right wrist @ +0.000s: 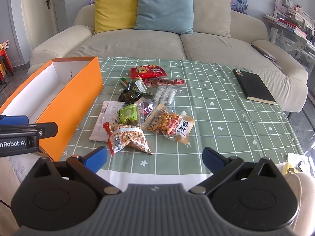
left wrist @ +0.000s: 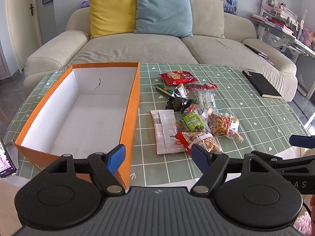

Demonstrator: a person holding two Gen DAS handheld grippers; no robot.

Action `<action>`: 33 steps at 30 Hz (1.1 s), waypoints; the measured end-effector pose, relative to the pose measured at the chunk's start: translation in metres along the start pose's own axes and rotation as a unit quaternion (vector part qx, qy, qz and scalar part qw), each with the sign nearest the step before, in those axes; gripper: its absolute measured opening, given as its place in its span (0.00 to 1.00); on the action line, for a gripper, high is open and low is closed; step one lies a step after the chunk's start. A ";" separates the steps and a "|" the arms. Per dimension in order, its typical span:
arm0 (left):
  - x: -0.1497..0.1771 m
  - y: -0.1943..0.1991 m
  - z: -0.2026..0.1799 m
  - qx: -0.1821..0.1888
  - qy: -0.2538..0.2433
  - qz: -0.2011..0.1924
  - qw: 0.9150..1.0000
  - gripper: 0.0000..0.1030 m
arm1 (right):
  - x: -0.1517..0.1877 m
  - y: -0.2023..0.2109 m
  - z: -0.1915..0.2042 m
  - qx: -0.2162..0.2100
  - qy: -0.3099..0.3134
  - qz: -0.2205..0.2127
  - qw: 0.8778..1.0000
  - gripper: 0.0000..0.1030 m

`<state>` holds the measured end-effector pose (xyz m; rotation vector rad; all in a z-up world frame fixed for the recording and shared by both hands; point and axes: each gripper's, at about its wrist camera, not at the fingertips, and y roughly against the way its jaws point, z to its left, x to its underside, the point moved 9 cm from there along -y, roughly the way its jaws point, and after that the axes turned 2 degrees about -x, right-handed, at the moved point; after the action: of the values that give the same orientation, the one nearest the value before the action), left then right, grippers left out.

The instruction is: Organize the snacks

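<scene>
An open orange box [left wrist: 130,106] with an empty white inside stands on the left of the table; it also shows in the right wrist view [right wrist: 78,98]. Several snack packets lie in a pile to its right: a red bag [left wrist: 178,77], a peanut bag [left wrist: 198,140] [right wrist: 128,137], a green packet [left wrist: 192,122] [right wrist: 128,115], a white wrapper [left wrist: 164,131], a mixed-nut pouch [right wrist: 169,124]. My left gripper [left wrist: 158,158] is open and empty near the box's front corner. My right gripper [right wrist: 154,158] is open and empty at the table's front edge.
A green checked cloth [right wrist: 226,118] covers the table. A black notebook [right wrist: 254,86] lies at the far right. A beige sofa [right wrist: 137,43] with yellow, blue and beige cushions stands behind the table. A phone [left wrist: 6,161] sits at the left edge.
</scene>
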<state>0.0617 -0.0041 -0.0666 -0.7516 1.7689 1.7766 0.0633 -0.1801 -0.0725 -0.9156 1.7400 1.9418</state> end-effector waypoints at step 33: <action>0.002 -0.001 0.003 -0.001 0.002 0.004 1.000 0.86 | -0.002 0.000 0.001 0.000 -0.002 0.003 1.000 0.97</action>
<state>0.0609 -0.0011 -0.0689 -0.7501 1.7747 1.7826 0.0646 -0.1789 -0.0718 -0.9076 1.7431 1.9454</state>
